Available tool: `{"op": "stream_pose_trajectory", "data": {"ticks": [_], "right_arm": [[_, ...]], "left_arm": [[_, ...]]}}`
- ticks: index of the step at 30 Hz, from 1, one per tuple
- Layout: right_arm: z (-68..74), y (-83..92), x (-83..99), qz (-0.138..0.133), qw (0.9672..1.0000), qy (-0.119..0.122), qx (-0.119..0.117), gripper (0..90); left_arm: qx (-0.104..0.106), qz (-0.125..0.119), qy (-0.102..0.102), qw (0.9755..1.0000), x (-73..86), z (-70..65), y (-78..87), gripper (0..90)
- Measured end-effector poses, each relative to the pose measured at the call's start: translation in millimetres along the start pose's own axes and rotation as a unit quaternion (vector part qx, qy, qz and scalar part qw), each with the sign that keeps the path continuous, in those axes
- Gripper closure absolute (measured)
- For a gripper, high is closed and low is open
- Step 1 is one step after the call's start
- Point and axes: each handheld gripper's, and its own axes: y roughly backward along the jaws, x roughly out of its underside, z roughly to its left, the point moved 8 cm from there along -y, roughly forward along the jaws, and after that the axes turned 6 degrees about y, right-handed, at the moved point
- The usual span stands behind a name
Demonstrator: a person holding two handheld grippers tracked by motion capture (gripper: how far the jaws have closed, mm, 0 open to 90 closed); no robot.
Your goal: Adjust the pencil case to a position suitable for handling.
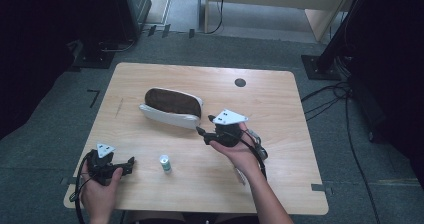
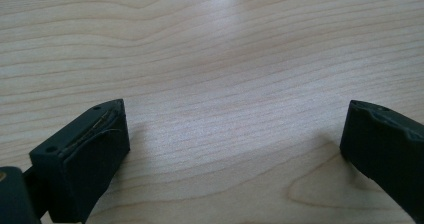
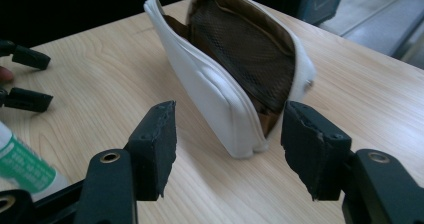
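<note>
A white pouch (image 1: 172, 106) with a brown mesh lining lies unzipped and gaping at the middle of the wooden table (image 1: 280, 109). My right gripper (image 1: 204, 126) sits just right of the pouch and points at its near end. In the right gripper view the pouch (image 3: 235, 79) has its end just ahead of the gap between the jaws, and my right gripper (image 3: 227, 134) stands open with its pads clear of the fabric. My left gripper (image 1: 131, 164) rests near the front left corner. It is open (image 2: 235, 134) over bare wood.
A small white tube with a green label (image 1: 165, 164) lies on the table between the two hands, and the tube (image 3: 25, 166) lies beside the right gripper's left jaw. The left gripper (image 3: 30, 79) is at the far left. A dark round grommet (image 1: 240, 82) marks the far edge.
</note>
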Motion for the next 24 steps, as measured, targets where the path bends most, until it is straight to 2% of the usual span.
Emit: {"op": "stream_pose_trajectory", "data": {"ticks": [2, 4, 6, 18, 24], "right_arm": [[2.4, -13.2, -1.8, 0.001, 1.0, 0.005, -0.006, 39.6], [2.5, -16.5, -2.0, 0.003, 0.9999, 0.008, -0.007, 39.6], [3.4, -28.7, -3.1, 0.012, 0.9997, 0.016, -0.01, 39.0], [8.9, -55.6, -15.3, 0.025, 0.9986, 0.033, -0.033, 36.2], [7.2, -69.6, -15.7, 0.044, 0.9973, 0.05, -0.03, 36.3]], "left_arm": [[0.0, 0.0, 0.0, 1.0, 0.0, 0.1, 0.0, 0.0], [0.0, 0.0, 0.0, 1.0, 0.0, 0.1, 0.0, 0.0], [0.0, 0.0, 0.0, 1.0, 0.0, 0.0, 0.0, 0.0], [0.0, -0.001, 0.0, 1.0, -0.1, 0.0, -0.1, 0.0], [0.0, -0.001, 0.0, 1.0, -0.1, 0.0, -0.1, 0.0]]}}
